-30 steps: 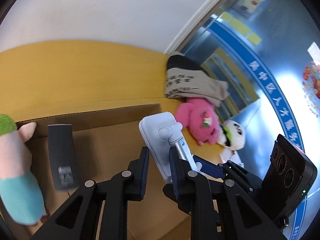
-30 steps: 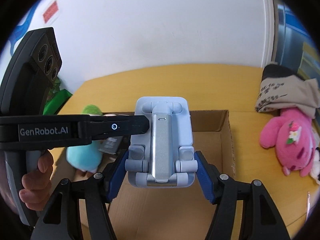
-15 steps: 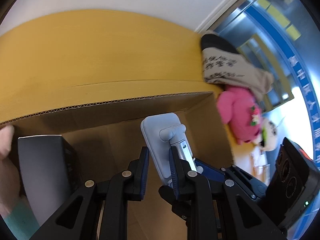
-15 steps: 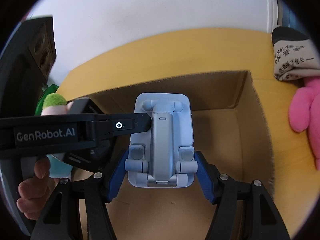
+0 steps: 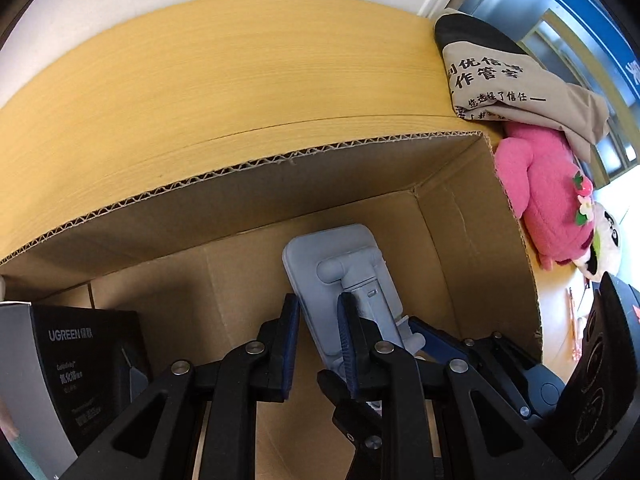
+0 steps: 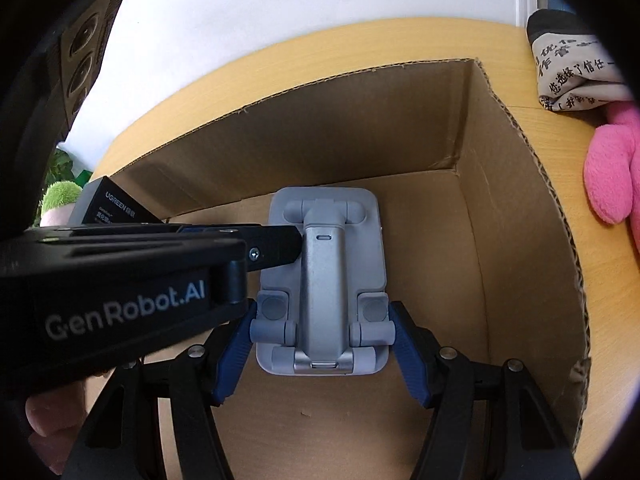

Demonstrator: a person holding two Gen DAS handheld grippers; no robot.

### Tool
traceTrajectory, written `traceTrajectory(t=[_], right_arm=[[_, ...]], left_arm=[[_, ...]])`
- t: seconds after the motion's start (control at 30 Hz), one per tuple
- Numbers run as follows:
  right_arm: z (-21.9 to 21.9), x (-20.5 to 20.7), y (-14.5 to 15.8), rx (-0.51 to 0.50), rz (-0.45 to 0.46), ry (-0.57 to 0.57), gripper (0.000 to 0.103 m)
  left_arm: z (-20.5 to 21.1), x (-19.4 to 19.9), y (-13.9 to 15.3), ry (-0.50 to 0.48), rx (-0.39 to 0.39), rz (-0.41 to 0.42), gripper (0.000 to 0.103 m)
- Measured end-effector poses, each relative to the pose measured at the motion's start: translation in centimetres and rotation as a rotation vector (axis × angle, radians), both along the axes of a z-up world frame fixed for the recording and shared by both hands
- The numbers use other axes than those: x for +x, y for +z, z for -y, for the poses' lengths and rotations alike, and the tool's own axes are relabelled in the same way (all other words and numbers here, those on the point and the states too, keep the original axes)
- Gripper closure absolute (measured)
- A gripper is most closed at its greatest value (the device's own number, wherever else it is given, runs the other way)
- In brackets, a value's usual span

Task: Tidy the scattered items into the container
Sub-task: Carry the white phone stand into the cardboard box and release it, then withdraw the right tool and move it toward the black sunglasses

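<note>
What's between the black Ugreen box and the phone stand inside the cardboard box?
Bare cardboard floor, seen in the left wrist view between the black box and the phone stand.

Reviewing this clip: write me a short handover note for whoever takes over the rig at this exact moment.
Right gripper: shut on the grey phone stand, held low inside the cardboard box.
Left gripper: jaws straddle the stand's edge; whether they pinch it cannot be told.
Done: black UGREEN box is in the box, left side.
Left: release the stand, then collect the pink plush, the white plush and the printed cloth bag, all outside to the right on the table. A green-topped plush sits at the box's left; inside or outside is unclear.
</note>
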State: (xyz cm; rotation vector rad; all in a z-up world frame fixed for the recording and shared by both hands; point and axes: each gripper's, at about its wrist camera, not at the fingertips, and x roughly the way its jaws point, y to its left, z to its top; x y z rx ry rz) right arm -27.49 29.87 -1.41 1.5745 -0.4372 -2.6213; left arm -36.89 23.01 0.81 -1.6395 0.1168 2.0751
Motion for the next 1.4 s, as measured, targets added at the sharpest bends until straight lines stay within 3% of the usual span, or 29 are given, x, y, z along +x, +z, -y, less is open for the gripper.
traceTrajectory(t=[0.1,0.23,0.33,0.43,0.47,0.53,0.6,0.7,0.8,1.03,1.17,1.4], right_arm=[[0.4,0.3,-0.1,0.027,-0.002,0.010,0.038],[0.6,0.8,-0.1,0.025,-0.005,0.021,0.036],[0.2,1.5,0.5,0.007,-0.034,0.023,0.035],[0.3,2.9,2.1,0.009,-0.067,0.042,0.035],[0.6,3.6,2.9,0.021,-0.081,0.056,0.035],[1.2,5.4,4.5,0.053,-0.106,0.086,0.034],[1.7,8.4,6.6,0.070,-0.144,0.101,0.029],[2.9,12.8,9.5,0.118,-0.212,0.097,0.025],[2.2,16.2,11.5,0.149,-0.280,0.083,0.023],[4.5,22.4,12.5,0.198,-0.319,0.045,0.023],[5.6,25.7,12.6,0.216,-0.339,0.027,0.023],[8.4,30.5,14.0,0.248,-0.373,0.052,0.023]], left_arm=[[0.5,-0.2,-0.3,0.009,0.010,0.009,0.087],[0.3,0.2,-0.6,0.018,-0.058,-0.030,0.089],[1.1,0.5,0.4,0.041,-0.012,-0.033,0.089],[1.8,1.4,2.9,0.053,0.025,-0.092,0.088],[2.2,2.0,4.2,0.053,0.044,-0.121,0.083],[3.5,4.0,7.3,0.055,0.094,-0.203,0.060],[6.0,6.8,11.0,0.061,0.154,-0.319,0.028],[10.2,11.6,15.3,0.085,0.211,-0.472,0.014],[15.1,17.4,18.1,0.157,0.207,-0.608,0.000],[21.0,28.9,18.7,0.248,0.088,-0.788,0.000],[23.0,33.9,17.7,0.256,0.081,-0.798,0.000],[24.7,38.3,17.5,0.288,0.105,-0.820,0.000]])
